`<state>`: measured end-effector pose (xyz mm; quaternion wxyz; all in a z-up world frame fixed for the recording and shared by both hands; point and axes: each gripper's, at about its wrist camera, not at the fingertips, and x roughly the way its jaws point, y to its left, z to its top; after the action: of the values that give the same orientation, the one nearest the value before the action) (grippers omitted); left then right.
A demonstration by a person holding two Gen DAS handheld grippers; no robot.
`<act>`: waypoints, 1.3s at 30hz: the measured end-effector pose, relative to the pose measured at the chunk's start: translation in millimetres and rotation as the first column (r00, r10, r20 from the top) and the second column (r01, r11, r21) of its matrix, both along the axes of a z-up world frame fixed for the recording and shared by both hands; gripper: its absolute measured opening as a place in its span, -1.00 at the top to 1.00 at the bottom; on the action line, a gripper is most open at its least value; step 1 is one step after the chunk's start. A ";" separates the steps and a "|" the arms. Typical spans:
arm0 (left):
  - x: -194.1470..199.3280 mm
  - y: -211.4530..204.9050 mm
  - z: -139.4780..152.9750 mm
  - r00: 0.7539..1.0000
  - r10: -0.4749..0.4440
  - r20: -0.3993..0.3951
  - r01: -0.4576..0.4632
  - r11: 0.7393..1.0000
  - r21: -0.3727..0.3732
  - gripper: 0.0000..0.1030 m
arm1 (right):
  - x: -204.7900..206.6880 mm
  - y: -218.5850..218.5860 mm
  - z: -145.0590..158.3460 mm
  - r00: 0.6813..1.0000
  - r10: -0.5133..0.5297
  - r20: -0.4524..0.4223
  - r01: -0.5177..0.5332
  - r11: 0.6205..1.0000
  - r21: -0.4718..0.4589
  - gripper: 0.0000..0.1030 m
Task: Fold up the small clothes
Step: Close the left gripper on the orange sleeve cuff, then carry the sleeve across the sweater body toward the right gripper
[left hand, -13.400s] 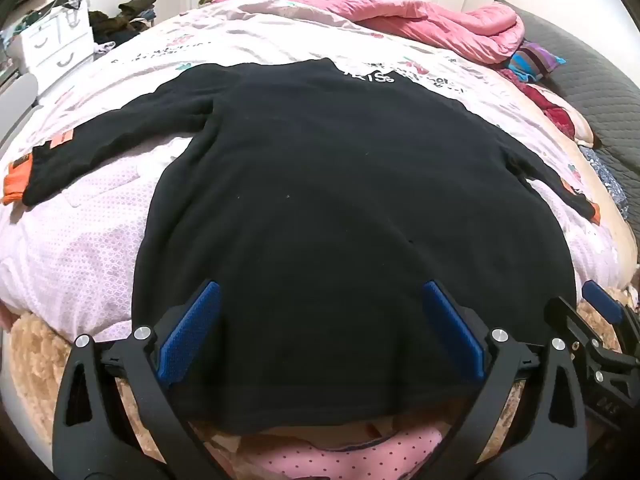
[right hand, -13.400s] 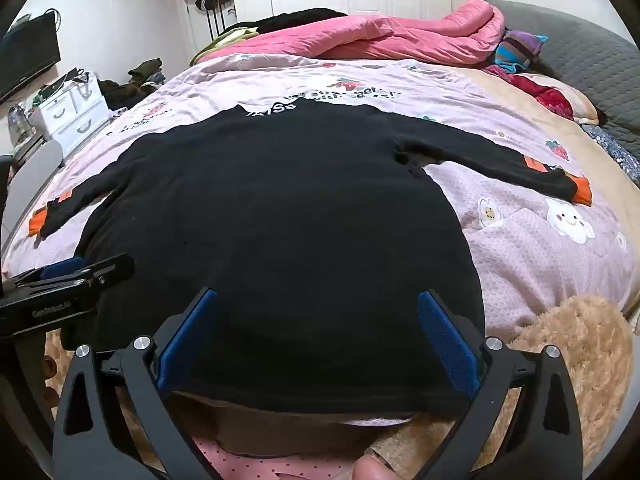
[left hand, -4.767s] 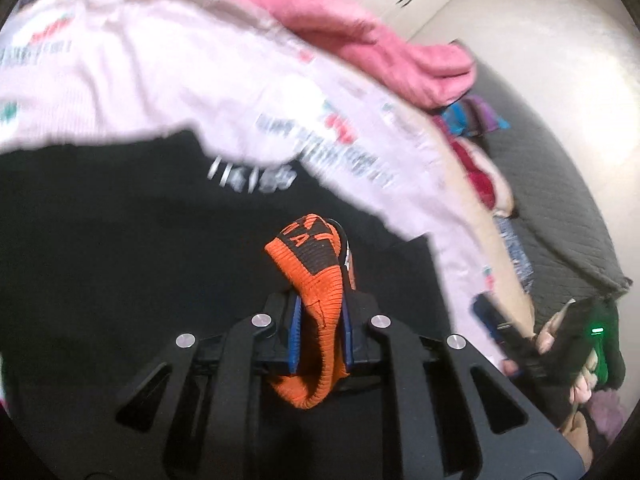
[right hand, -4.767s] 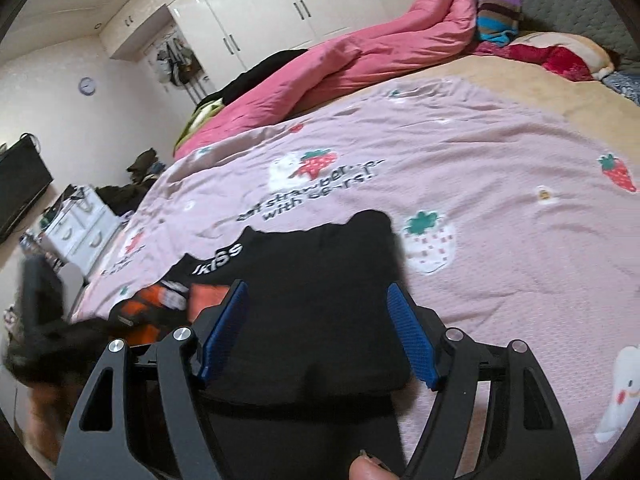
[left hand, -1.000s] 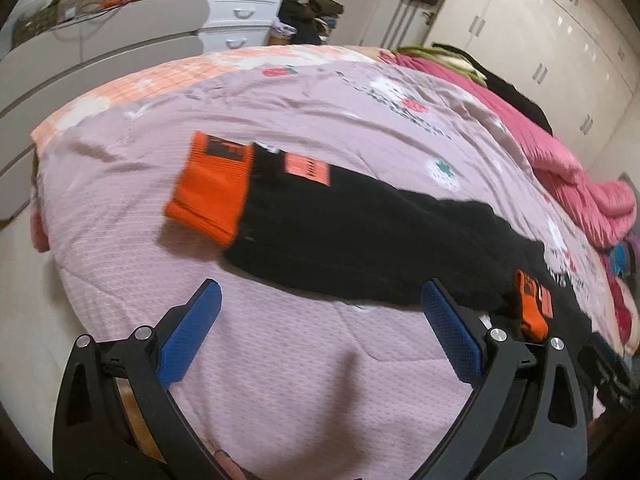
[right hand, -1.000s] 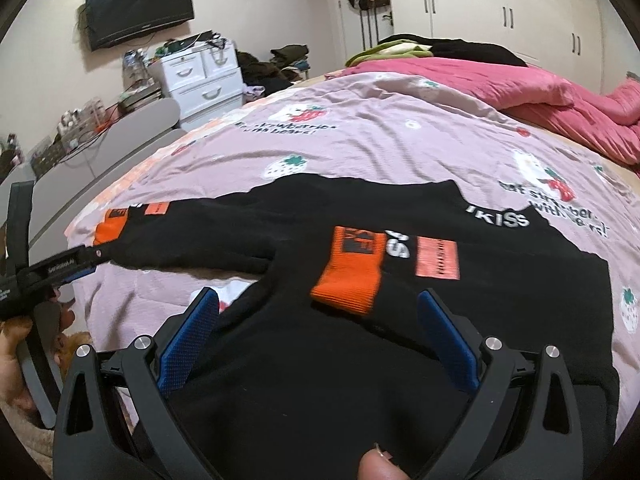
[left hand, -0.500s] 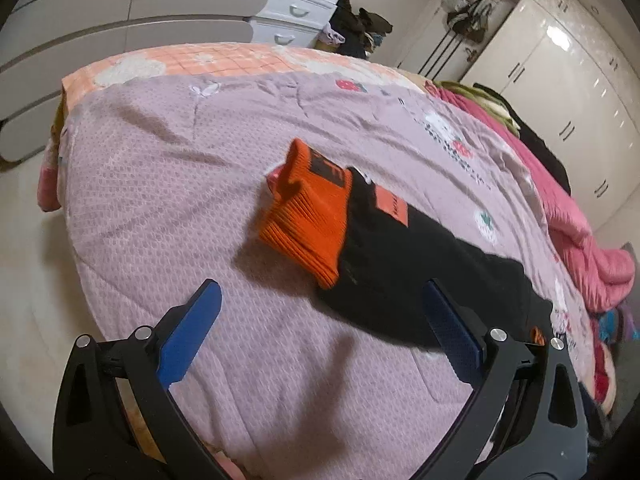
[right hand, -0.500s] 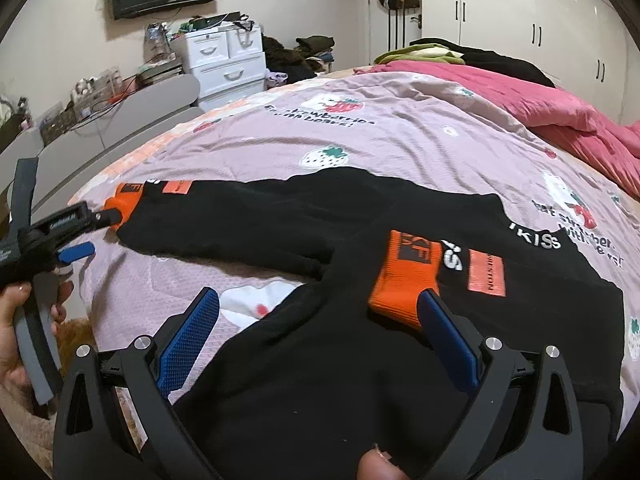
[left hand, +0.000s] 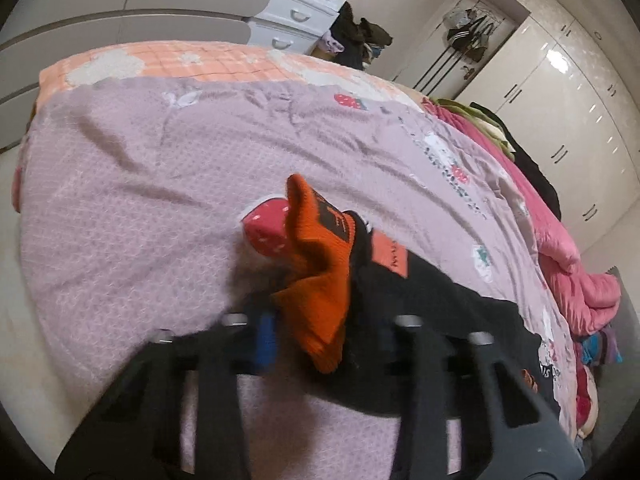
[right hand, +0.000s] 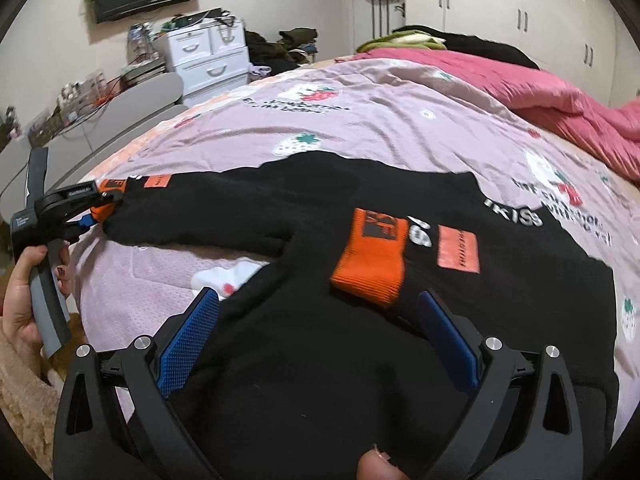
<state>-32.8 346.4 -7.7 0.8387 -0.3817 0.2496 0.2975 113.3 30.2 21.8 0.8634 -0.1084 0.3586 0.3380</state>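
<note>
- On the pink strawberry-print bedspread [right hand: 400, 120] my black sweater [right hand: 360, 360] lies spread flat, filling the right wrist view from 6 o'clock up to the middle.
- From my right gripper [right hand: 320, 328] I see both blue pads set wide apart, hovering over the sweater's body with no cloth between them.
- Just ahead of that gripper, toward 1 o'clock, the folded-in sleeve's orange cuff [right hand: 370, 256] rests on the black chest beside an orange patch [right hand: 458, 249] and white lettering.
- Only this view shows the second sleeve whole: it runs out toward 9 o'clock, where my left gripper [right hand: 94, 208] pinches its orange end, my left hand [right hand: 24, 288] wrapped around the grey handle.
- From the left wrist view, the left gripper [left hand: 320, 332] appears narrowed around the other orange cuff [left hand: 316, 276], which bunches and stands up between the fingers; the frame is blurred, so the right-hand pad is hard to make out.
- This close view shows what the other cannot: the cuff lifted off the bedspread [left hand: 140, 200], and a red dotted print [left hand: 266, 232] on the bedspread just behind it at 11 o'clock.
- The black sleeve [left hand: 440, 320] trails away toward 3 o'clock.
- A white drawer unit [right hand: 208, 60] stands beyond the bed at 11 o'clock, and a rumpled pink duvet [right hand: 520, 84] lies at 2 o'clock.
</note>
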 end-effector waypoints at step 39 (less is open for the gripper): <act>87.9 -171.6 150.0 0.896 -0.413 0.162 0.364 0.893 0.264 0.85 | 30.8 -210.6 29.3 0.917 -0.388 -0.098 0.400 0.883 0.247 -0.91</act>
<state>55.2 174.8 142.3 0.9413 -0.2552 0.1938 0.1065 144.0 -180.4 51.1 0.9122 0.0894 0.3448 0.2025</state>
